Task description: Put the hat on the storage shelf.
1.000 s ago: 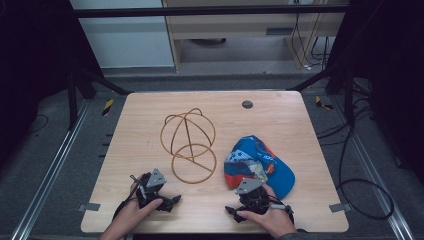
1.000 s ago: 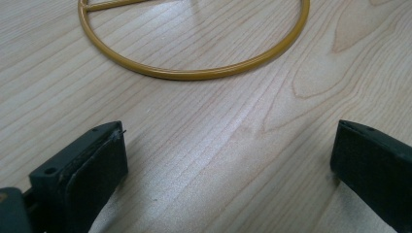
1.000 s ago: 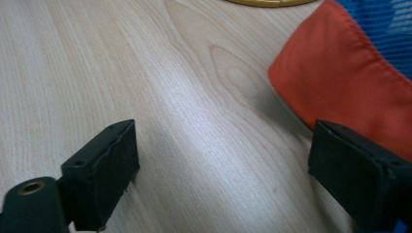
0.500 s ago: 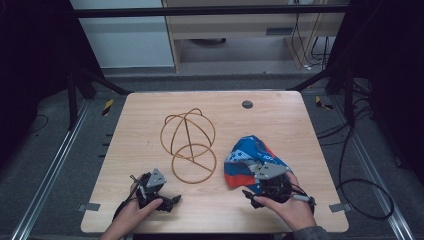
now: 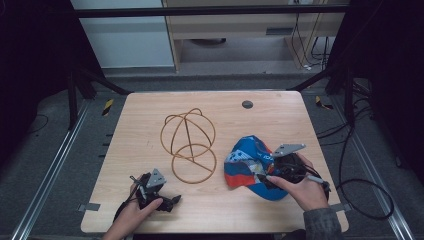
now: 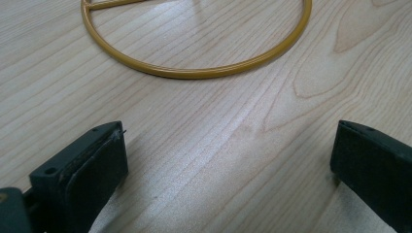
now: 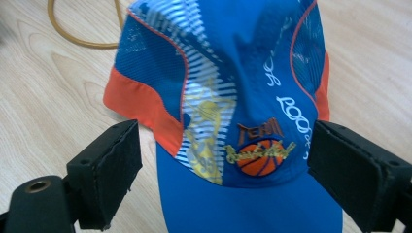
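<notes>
Cap (image 7: pixel 233 111) in blue and orange lies on the wooden table (image 5: pixel 280 115), right of a gold wire stand (image 5: pixel 189 145) it looks meant for. The right gripper (image 7: pixel 223 170), jaws spread, straddles the brim from the near side, likely lining up a grasp. The left gripper (image 6: pixel 228 160) rests released near the stand's base ring, probably waiting. The cap's far side and underside are hidden; its lettering is hard to read.
</notes>
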A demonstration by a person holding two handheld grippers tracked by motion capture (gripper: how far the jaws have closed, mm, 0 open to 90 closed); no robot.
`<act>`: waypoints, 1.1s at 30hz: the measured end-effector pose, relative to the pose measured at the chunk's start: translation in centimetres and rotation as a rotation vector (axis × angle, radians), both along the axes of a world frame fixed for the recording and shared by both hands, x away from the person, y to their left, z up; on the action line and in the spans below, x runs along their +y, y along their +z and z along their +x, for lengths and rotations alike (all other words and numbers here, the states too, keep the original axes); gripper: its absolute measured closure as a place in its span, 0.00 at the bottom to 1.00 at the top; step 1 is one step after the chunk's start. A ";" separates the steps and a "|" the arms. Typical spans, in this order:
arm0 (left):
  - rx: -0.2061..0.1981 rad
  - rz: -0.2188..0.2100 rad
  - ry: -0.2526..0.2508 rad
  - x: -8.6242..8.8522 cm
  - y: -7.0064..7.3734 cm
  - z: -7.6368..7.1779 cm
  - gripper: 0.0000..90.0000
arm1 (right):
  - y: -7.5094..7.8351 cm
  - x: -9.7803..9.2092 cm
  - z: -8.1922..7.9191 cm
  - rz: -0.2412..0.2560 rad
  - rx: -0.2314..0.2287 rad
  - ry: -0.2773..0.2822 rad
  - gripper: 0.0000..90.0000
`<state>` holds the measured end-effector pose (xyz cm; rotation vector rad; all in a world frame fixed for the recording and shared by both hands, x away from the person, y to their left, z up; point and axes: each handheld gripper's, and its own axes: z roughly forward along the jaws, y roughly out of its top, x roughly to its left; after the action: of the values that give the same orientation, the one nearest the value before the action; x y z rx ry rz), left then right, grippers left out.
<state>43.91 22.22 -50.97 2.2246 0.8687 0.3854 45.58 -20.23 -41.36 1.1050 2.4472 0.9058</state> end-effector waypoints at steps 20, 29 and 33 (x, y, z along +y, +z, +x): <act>0.000 0.001 0.002 0.0 0.0 0.0 0.00 | -0.4 0.6 4.4 -0.040 0.057 0.047 0.49; -0.002 0.002 0.001 0.0 0.0 0.0 0.00 | -1.4 1.6 5.5 -0.071 0.101 0.074 0.70; -0.001 0.001 0.001 0.0 0.0 0.0 0.00 | -1.5 1.7 5.5 -0.068 0.114 0.086 0.84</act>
<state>43.91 22.21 -50.96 2.2252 0.8693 0.3875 51.13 -18.52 -42.90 1.0620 2.6157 0.7976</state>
